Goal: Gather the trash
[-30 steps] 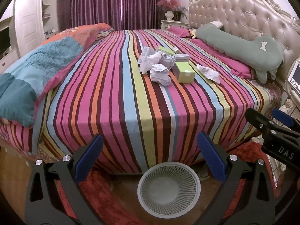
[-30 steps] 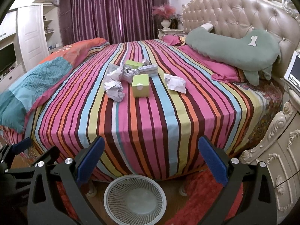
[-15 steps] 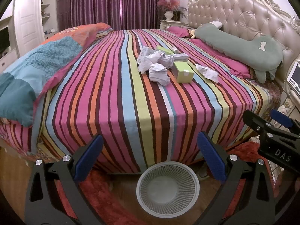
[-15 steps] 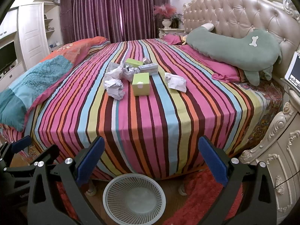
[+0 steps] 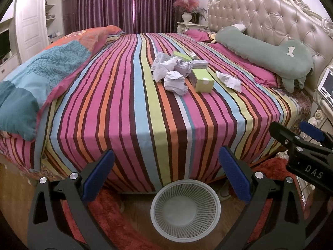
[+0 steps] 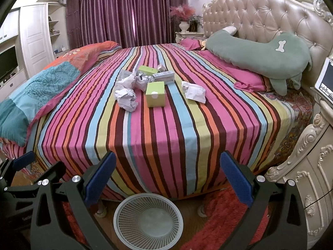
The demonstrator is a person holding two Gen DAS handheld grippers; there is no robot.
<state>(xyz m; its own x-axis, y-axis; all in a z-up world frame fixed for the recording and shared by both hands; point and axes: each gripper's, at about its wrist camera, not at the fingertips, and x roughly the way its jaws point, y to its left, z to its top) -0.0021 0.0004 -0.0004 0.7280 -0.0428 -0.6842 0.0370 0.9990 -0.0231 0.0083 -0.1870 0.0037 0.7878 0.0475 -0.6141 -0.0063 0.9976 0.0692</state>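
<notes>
You held both hand-held grippers, left and right, spread apart and empty above one white basket on the floor. On the striped bed lay three crumpled papers and three boxes, near purple curtains.

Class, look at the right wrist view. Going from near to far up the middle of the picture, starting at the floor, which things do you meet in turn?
White mesh wastebasket → striped bed sheet → crumpled paper ball → green box → purple curtains.
</notes>
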